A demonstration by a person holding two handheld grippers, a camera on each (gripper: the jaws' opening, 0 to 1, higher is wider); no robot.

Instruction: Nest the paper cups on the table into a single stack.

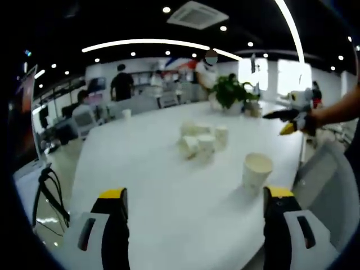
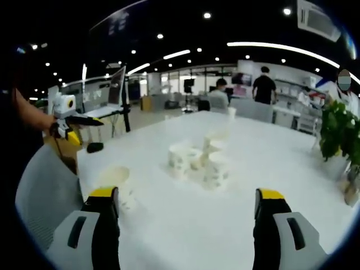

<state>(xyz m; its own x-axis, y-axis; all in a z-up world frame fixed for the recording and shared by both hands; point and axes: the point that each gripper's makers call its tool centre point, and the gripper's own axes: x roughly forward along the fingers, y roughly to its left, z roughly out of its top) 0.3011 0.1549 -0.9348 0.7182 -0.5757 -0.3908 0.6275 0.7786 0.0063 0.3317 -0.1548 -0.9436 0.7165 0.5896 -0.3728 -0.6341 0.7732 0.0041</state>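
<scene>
A cluster of several white paper cups (image 1: 201,140) sits mid-table, some upright and some tipped on their sides; the same cluster (image 2: 198,157) appears in the right gripper view. One upright cup (image 1: 257,170) stands apart near the table edge, just ahead of my left gripper's right-hand jaw. It is the lone cup (image 2: 115,181) by my right gripper's left-hand jaw. My left gripper (image 1: 196,193) is open above the table with nothing in it. My right gripper (image 2: 187,193) is open too, and it also comes in from the right (image 1: 292,117). The left gripper (image 2: 70,120) comes in from the left.
The white table (image 1: 140,174) is long. A potted plant (image 1: 230,90) (image 2: 340,132) stands at its far end. A grey chair (image 1: 329,174) (image 2: 45,191) stands at the table edge beside the lone cup. Another small cup (image 1: 126,113) sits far off. People stand in the background.
</scene>
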